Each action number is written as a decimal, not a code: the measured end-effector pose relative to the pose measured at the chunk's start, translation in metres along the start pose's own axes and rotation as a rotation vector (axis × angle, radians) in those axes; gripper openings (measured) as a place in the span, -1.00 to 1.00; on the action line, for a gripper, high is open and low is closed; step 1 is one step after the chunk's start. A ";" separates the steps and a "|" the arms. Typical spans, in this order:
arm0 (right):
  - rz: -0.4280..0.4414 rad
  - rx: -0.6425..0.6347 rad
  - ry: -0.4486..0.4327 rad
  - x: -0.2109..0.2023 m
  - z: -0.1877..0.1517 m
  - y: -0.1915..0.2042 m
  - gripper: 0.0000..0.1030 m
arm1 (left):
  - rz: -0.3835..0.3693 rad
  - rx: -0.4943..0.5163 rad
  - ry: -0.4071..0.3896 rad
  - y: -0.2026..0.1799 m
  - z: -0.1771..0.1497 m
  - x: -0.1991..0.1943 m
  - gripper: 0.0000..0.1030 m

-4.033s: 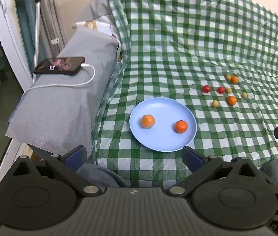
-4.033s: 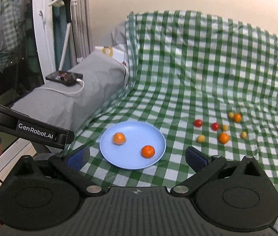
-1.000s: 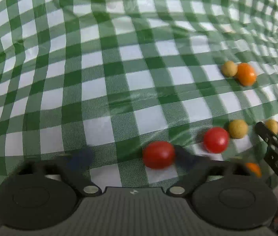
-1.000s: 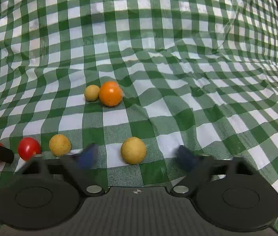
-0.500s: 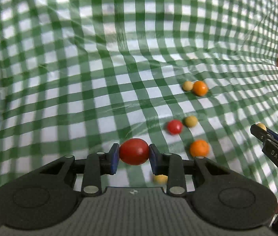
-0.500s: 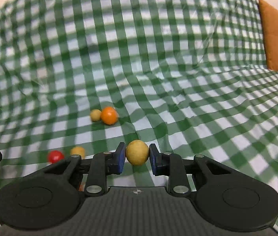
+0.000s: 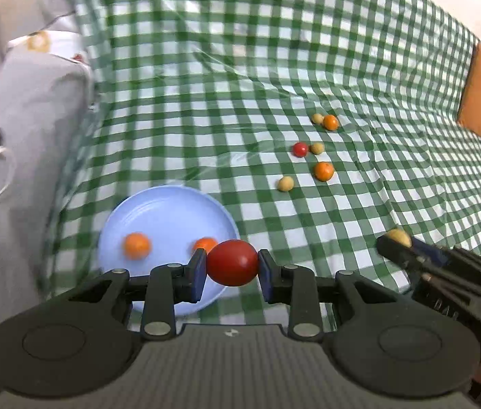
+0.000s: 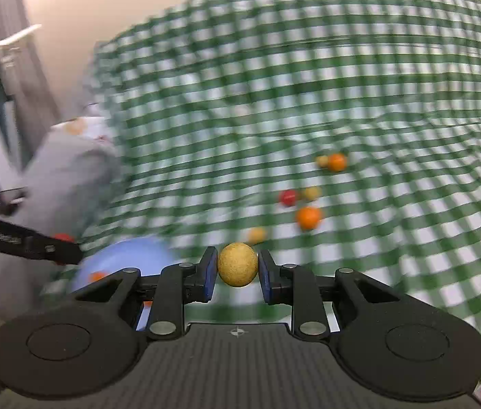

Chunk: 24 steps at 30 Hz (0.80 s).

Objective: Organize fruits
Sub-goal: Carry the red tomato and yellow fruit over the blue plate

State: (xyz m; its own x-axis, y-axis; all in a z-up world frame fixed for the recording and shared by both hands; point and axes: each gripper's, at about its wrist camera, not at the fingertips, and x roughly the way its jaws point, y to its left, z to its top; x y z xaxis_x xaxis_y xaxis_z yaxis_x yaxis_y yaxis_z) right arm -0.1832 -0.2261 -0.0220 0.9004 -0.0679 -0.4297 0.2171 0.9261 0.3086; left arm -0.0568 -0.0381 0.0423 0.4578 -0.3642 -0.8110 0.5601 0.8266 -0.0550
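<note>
Fingers [image 7: 197,274] of the left gripper [image 7: 232,274] clamp a red tomato [image 7: 232,263] above the near rim of the blue plate [image 7: 172,211], which carries two oranges [image 7: 136,245]. Only the right wrist view shows the right gripper [image 8: 237,274] pinching a yellow fruit [image 8: 237,264] over the green checked cloth [image 8: 393,204]; its plate is blurred.

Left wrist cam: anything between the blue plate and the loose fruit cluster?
Nothing: only bare checked cloth between the blue plate and the nearest yellow fruit, per the left wrist view.
</note>
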 end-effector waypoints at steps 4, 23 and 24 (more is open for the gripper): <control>0.066 -0.072 -0.023 -0.035 -0.003 0.038 -0.48 | 0.014 -0.019 -0.052 0.010 -0.021 -0.039 -0.32; 0.138 -0.171 -0.024 -0.092 -0.022 0.104 -0.48 | 0.044 -0.104 -0.130 0.054 -0.084 -0.115 -0.32; 0.136 -0.173 -0.021 -0.091 -0.022 0.105 -0.48 | 0.042 -0.106 -0.129 0.055 -0.084 -0.114 -0.32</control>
State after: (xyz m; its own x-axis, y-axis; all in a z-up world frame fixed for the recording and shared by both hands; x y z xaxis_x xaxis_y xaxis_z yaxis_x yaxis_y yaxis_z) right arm -0.2506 -0.1149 0.0306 0.9250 0.0559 -0.3759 0.0268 0.9771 0.2111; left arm -0.1362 0.0847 0.0834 0.5683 -0.3747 -0.7326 0.4660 0.8803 -0.0888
